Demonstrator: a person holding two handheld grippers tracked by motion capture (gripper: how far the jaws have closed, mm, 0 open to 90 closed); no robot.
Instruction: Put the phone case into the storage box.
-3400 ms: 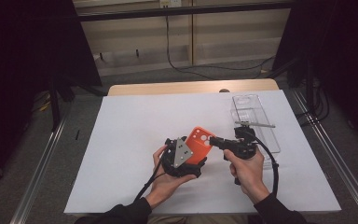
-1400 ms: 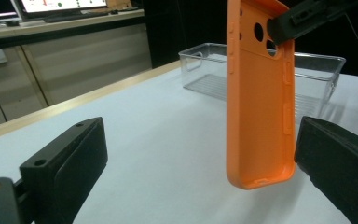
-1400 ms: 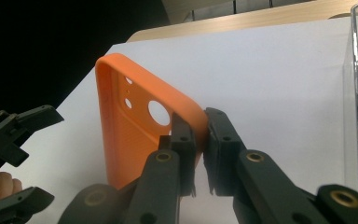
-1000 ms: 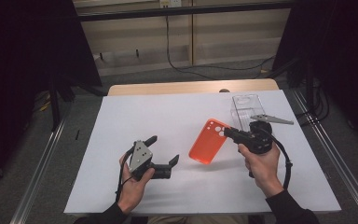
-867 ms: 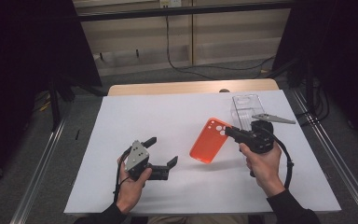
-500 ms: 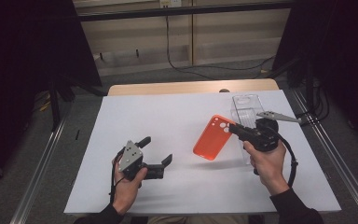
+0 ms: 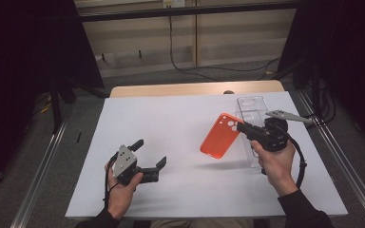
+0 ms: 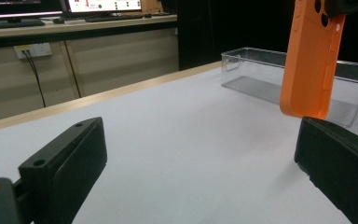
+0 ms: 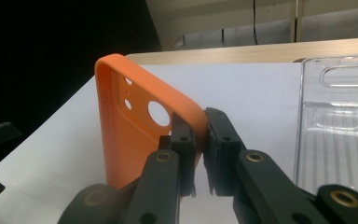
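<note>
Handover looked complete: earlier both grippers met at the orange rubbery phone case [image 7: 221, 136]; now the left gripper [image 7: 148, 161] had drawn back toward seven o'clock, jaws wide and empty. The right gripper [image 7: 241, 129] pinched the case's camera-end wall, holding it aloft at its ten o'clock, just beside the clear plastic tray [image 7: 254, 105] at three o'clock.

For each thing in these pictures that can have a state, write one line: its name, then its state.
orange phone case: held off the table, clamped at its camera end, no phone inside.
right gripper: shut on the case's edge.
left gripper: open, nothing between its jaws.
clear plastic tray: resting on the table, nothing in it.
</note>
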